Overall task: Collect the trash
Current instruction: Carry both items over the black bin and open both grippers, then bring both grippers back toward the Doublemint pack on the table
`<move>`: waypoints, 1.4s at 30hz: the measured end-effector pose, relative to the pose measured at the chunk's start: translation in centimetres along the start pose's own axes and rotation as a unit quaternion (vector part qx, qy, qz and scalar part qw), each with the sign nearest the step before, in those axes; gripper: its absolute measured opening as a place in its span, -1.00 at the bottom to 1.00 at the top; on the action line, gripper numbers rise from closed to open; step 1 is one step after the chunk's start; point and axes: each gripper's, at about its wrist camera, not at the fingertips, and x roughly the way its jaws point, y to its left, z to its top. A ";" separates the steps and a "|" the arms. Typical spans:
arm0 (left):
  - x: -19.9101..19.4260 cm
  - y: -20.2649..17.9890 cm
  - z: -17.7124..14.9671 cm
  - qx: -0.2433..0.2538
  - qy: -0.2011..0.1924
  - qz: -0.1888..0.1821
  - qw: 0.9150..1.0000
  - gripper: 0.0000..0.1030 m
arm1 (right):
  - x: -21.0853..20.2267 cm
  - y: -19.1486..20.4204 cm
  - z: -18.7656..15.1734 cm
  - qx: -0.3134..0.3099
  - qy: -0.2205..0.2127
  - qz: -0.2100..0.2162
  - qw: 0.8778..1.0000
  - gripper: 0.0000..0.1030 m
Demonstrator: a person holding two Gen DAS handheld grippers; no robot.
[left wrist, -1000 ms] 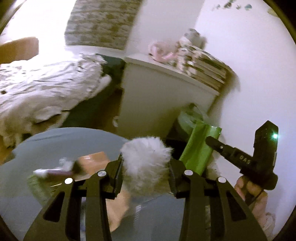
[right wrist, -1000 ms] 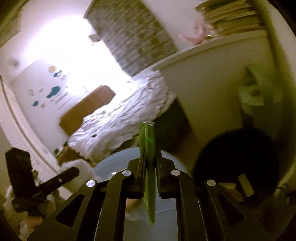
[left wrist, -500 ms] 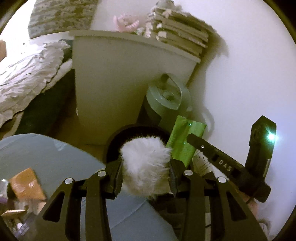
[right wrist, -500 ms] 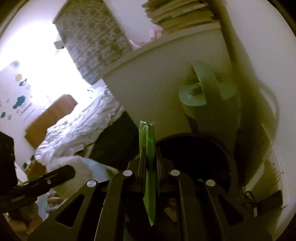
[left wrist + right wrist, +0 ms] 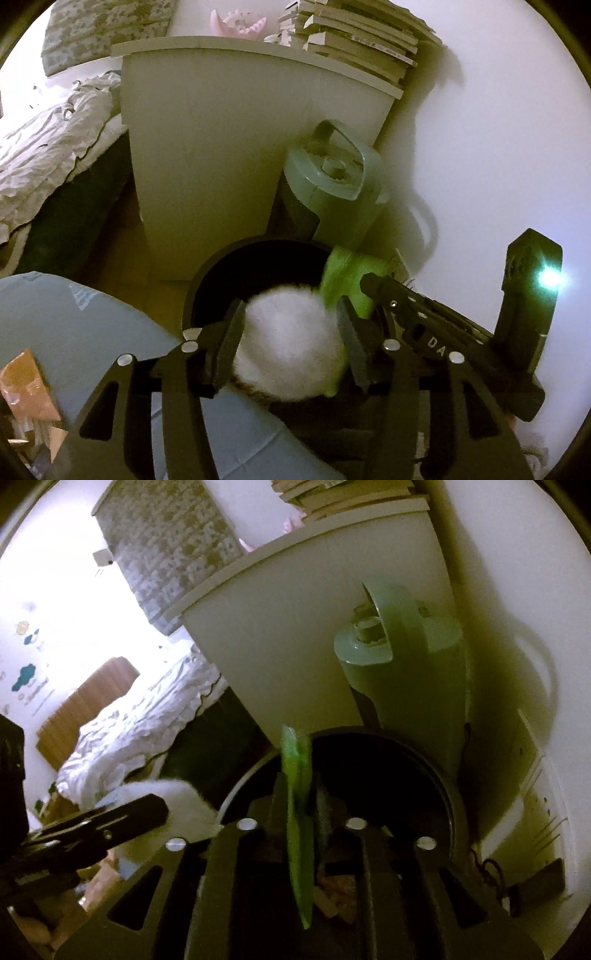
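A white fluffy ball point(image 5: 291, 343) sits between the jaws of my left gripper point(image 5: 290, 317). The jaws are opening and the blurred ball is slipping down between them, its fur brushing both pads. It hangs over the near rim of a round black bin point(image 5: 207, 280) on the floor. In my right gripper point(image 5: 297, 786) a flat green packet point(image 5: 299, 812) stands on edge. These jaws are opening too, with a gap beside the packet, above the bin point(image 5: 443, 786). The packet point(image 5: 347, 269) and the right gripper point(image 5: 369, 284) show beside the ball. The left gripper point(image 5: 147, 808) shows at the left.
A white cabinet point(image 5: 221, 147) with stacked books point(image 5: 351, 33) stands right behind the bin. A pale green appliance with a handle point(image 5: 332, 184) stands beside it against the wall. A bed point(image 5: 44, 147) lies at the left. A blue table point(image 5: 74, 332) with an orange packet point(image 5: 26, 384) is near.
Both grippers swung from over the table to over the black bin. Both pairs of jaws have parted. The ball and the green packet sit lower between them.
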 end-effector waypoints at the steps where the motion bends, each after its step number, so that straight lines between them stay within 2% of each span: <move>1: -0.2 0.0 -0.1 0.001 0.000 0.000 1.000 0.01 | -0.1 0.1 -0.1 -0.003 -0.002 -0.003 1.000 -0.24; 2: -0.2 -0.1 0.0 0.002 -0.001 0.001 1.000 0.01 | -0.2 0.3 -0.2 -0.005 -0.004 -0.006 1.000 -0.13; 4: -0.7 -0.1 -0.2 0.005 -0.003 0.003 1.000 0.02 | -0.4 0.4 -0.4 -0.005 -0.012 -0.008 1.000 0.36; 5: -1.0 -0.1 -0.3 0.005 -0.005 0.005 1.000 0.02 | -0.7 0.6 -0.5 -0.004 -0.022 -0.006 1.000 0.42; 12: -5.1 1.4 -1.9 -0.015 -0.026 0.016 0.999 0.03 | -1.5 2.2 -1.3 -0.012 -0.020 0.016 1.000 0.44; 21: -11.9 6.7 -5.7 -0.081 -0.049 0.061 0.994 0.03 | -3.8 8.8 -3.1 -0.070 0.000 0.070 0.995 0.51; 25: -15.0 9.8 -7.9 -0.116 -0.062 0.113 0.985 0.03 | -4.7 12.6 -4.3 -0.105 0.017 0.093 0.990 0.51; 29: -17.6 13.2 -10.0 -0.165 -0.069 0.152 0.972 0.03 | -5.2 16.7 -5.3 -0.148 0.036 0.119 0.981 0.51; 33: -19.4 16.7 -12.0 -0.210 -0.066 0.186 0.958 0.03 | -5.2 20.9 -6.4 -0.207 0.056 0.142 0.966 0.51; 36: -20.1 19.3 -13.6 -0.240 -0.058 0.214 0.945 0.03 | -4.7 24.5 -7.5 -0.267 0.082 0.156 0.947 0.51; 39: -20.3 21.1 -14.6 -0.257 -0.049 0.230 0.937 0.03 | -3.6 28.2 -8.7 -0.332 0.107 0.170 0.922 0.48; 40: -20.2 21.7 -14.9 -0.263 -0.045 0.234 0.935 0.03 | -3.2 29.4 -9.2 -0.355 0.117 0.175 0.911 0.38; 42: -20.0 22.5 -15.3 -0.267 -0.039 0.240 0.933 0.03 | -2.1 31.2 -9.8 -0.393 0.134 0.178 0.892 0.29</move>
